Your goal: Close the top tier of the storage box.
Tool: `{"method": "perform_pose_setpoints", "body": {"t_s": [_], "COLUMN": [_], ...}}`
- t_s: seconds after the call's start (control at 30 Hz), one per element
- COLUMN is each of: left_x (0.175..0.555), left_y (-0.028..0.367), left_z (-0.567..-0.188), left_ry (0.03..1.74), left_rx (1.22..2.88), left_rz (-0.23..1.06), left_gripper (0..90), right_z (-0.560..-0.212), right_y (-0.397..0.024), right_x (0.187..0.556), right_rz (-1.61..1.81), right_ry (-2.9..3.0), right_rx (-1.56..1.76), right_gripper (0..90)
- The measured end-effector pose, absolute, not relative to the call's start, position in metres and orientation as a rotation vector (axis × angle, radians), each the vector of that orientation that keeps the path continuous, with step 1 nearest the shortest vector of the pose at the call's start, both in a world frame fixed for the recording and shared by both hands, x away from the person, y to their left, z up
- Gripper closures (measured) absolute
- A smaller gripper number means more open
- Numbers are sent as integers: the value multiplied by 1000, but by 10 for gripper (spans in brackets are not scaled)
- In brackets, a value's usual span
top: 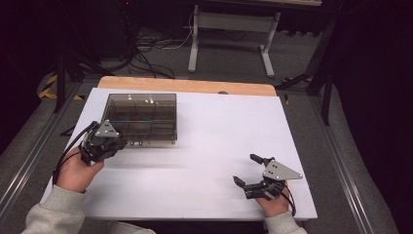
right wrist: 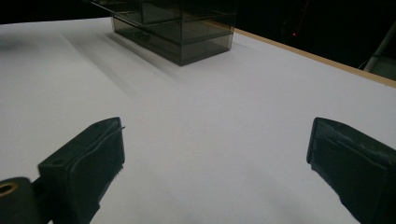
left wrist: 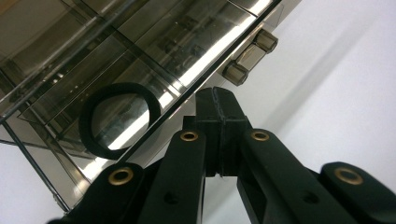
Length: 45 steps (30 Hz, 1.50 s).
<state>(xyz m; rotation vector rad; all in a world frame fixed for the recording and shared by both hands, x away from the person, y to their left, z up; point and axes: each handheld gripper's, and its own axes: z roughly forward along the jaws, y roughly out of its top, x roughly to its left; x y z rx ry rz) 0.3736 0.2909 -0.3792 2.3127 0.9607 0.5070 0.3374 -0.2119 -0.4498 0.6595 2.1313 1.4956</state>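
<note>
A smoky, see-through plastic box [top: 141, 118] with inner dividers sits on the far left part of the white table [top: 209, 146]. From the high view, the left gripper [top: 118, 145] is at the box's near left corner, held in the person's left hand [top: 78, 171], with its cable trailing off toward the table's left edge. In the left gripper view its fingers [left wrist: 223, 122] are pressed together with nothing between them, and their tips are right at the front edge of the box [left wrist: 140, 60], just beside two small dark latches [left wrist: 250, 55]; whether they touch the edge I cannot tell. A black ring-shaped band [left wrist: 119, 120] lies in one of the box's compartments close to that edge, seen through the clear lid.

The right gripper [top: 247, 169] is well apart from the box, low over the near right part of the table, in the person's right hand [top: 273, 205]. Its fingers [right wrist: 88, 158] stand wide open and empty, with bare white table [right wrist: 210, 140] between them. In the right gripper view the box [right wrist: 175, 28] shows far off across the surface, near the table's wooden edge.
</note>
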Motion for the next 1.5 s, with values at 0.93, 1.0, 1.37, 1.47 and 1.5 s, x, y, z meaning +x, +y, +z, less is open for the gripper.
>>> {"method": "perform_pose_setpoints", "body": {"t_s": [0.93, 1.0, 1.37, 1.47, 1.5], "left_x": [393, 395, 405, 406, 406], "left_y": [285, 285, 285, 285, 285], "left_z": [-386, -387, -392, -393, -393], "left_ry": [1043, 1043, 1071, 1076, 1072], "left_rx": [2201, 2193, 2168, 2162, 2160], "left_rz": [583, 585, 609, 605, 613], "left_gripper": [895, 895, 895, 895, 895], "right_z": [-450, -450, -450, -450, -450], "right_y": [-212, -212, -211, -212, -212], "right_x": [337, 337, 337, 337, 337], "right_rz": [1490, 1490, 1491, 1491, 1490], "right_ry": [2132, 2132, 2132, 2132, 2132], "right_rx": [655, 654, 654, 653, 653], "right_gripper": [44, 44, 44, 44, 44]}}
